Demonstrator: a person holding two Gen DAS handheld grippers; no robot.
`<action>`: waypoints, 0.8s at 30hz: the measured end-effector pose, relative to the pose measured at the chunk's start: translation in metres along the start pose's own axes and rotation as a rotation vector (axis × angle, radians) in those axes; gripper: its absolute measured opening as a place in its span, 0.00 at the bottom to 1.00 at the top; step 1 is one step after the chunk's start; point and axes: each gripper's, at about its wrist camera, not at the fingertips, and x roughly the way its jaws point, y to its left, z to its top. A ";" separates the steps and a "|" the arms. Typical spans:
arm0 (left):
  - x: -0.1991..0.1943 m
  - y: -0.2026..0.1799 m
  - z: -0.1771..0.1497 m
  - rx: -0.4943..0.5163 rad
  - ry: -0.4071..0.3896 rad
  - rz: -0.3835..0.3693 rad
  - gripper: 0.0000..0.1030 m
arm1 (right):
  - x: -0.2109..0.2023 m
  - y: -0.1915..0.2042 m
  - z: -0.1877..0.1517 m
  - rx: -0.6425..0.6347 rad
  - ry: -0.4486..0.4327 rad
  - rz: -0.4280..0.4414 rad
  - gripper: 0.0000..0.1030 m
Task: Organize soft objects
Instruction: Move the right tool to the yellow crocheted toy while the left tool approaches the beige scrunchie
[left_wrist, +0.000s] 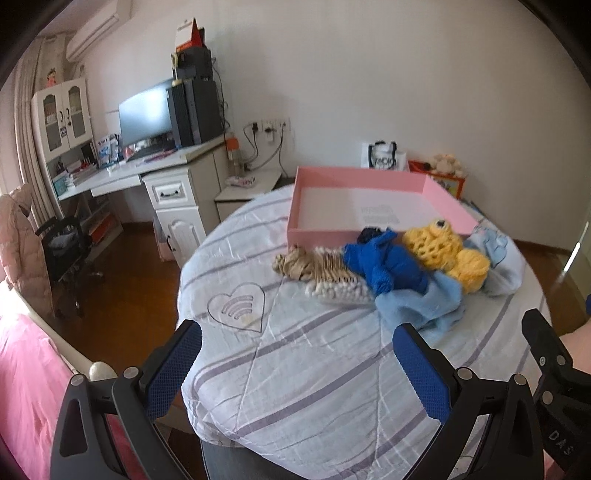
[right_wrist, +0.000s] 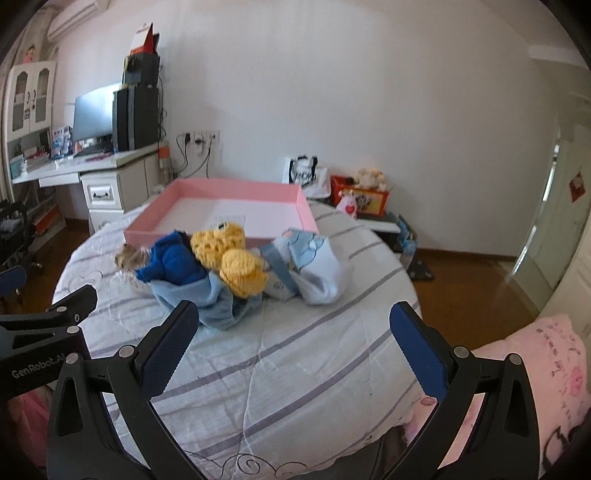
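A heap of soft things lies on the striped quilt (left_wrist: 295, 369) in front of a pink tray (left_wrist: 369, 177): a beige striped knit (left_wrist: 317, 269), a blue knit (left_wrist: 388, 262), a yellow knit toy (left_wrist: 443, 251), a light blue cloth (left_wrist: 424, 302) and a pale blue printed fabric (left_wrist: 498, 254). The right wrist view has the same blue knit (right_wrist: 173, 262), yellow toy (right_wrist: 236, 258), light blue cloth (right_wrist: 218, 302), printed fabric (right_wrist: 314, 266) and pink tray (right_wrist: 229, 188). My left gripper (left_wrist: 297, 341) and right gripper (right_wrist: 293, 321) both hang open and empty short of the heap.
A white desk (left_wrist: 122, 173) with a monitor (left_wrist: 146, 114) stands at the left, with a black chair (left_wrist: 66, 251) beside it. Wooden floor (left_wrist: 133, 277) lies beyond the bed edge. An orange box with plush toys (right_wrist: 362, 195) sits by the wall. A pink pillow (right_wrist: 546, 369) lies at lower right.
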 end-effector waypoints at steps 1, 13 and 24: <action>0.006 0.001 0.000 -0.002 0.015 -0.004 0.99 | 0.005 0.000 -0.001 0.000 0.010 -0.003 1.00; 0.056 0.008 0.006 -0.011 0.098 -0.013 0.99 | 0.040 0.000 -0.006 0.012 0.082 -0.005 1.00; 0.072 0.025 0.018 -0.038 0.088 -0.012 0.99 | 0.053 0.017 0.014 -0.028 0.048 0.050 0.95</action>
